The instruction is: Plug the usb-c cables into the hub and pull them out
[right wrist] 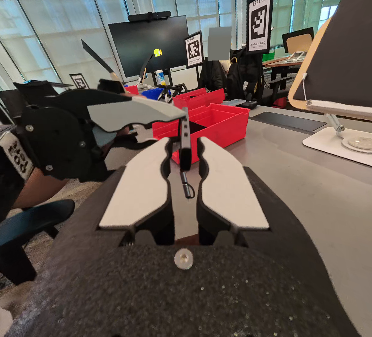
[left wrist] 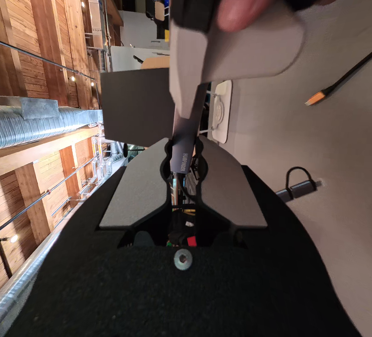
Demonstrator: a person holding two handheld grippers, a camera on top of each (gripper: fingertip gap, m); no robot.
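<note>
Center of both wrist views: left tool [left wrist: 183,158] clamped on the hub [left wrist: 182,154]; right tool [right wrist: 184,146] apart around it, apparently not touching. Orange-tipped cable [left wrist: 316,99] lies on bench [left wrist: 302,146].

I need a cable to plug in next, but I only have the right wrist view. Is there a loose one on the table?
Observer: Yes. The left wrist view shows a black cable with an orange plug lying unplugged on the grey table.
Operator: Does the left gripper hold the hub squarely?
Observer: Its own view shows it closed, both fingers against the hub's broad faces.
</note>
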